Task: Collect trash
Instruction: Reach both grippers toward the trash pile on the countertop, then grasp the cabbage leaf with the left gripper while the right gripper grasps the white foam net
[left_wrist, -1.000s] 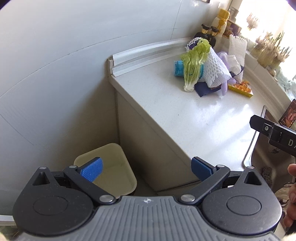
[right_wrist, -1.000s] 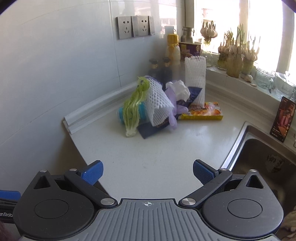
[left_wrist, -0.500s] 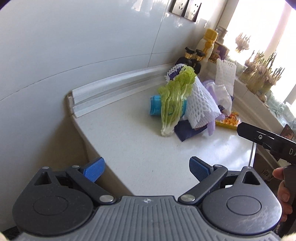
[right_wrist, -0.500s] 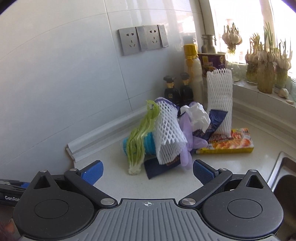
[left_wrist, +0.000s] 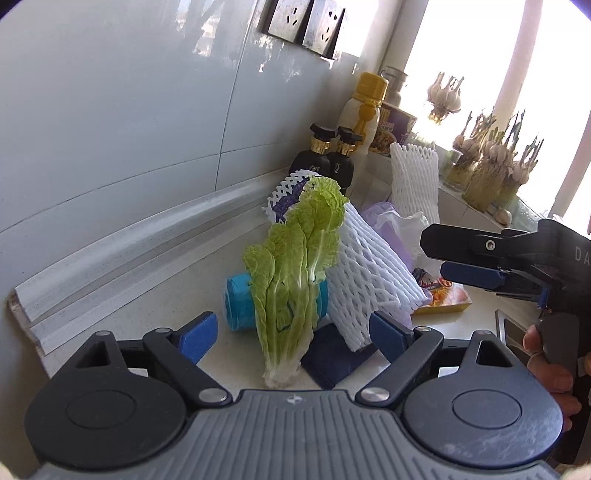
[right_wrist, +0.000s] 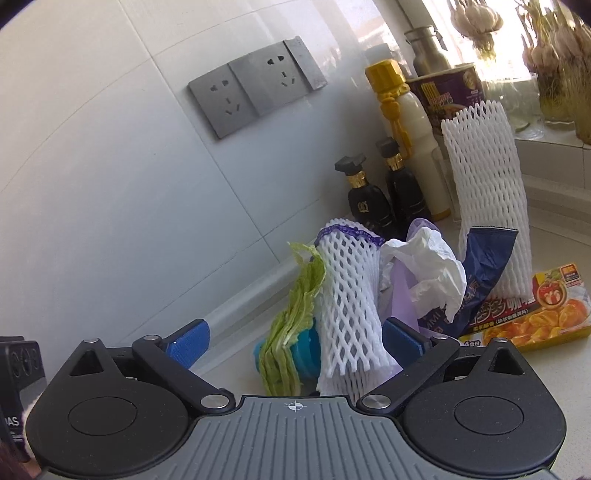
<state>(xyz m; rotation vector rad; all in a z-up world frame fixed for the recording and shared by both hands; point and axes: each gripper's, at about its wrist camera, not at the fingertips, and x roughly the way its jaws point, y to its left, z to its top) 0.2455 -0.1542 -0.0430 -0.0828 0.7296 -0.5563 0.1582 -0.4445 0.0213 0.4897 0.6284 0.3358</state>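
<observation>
Change: you brought both grippers in close on the pile; bin now out of view.
Left gripper (left_wrist: 291, 332): jaws apart, just narrowing, leaf (left_wrist: 295, 273) between, untouched.
Right gripper (right_wrist: 295, 341): apart, net sleeve (right_wrist: 347, 306) between.
Trash: heaped beside the dark bottles (right_wrist: 384, 199).
Meaning: first pick is imminent.

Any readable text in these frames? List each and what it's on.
"DA": side of the right gripper, cut off at the frame edge.
"AS": black gripper body at the right-wrist view's left edge, partial.
Yellow box, blue wrapper, purple tub: print unreadable.
</observation>
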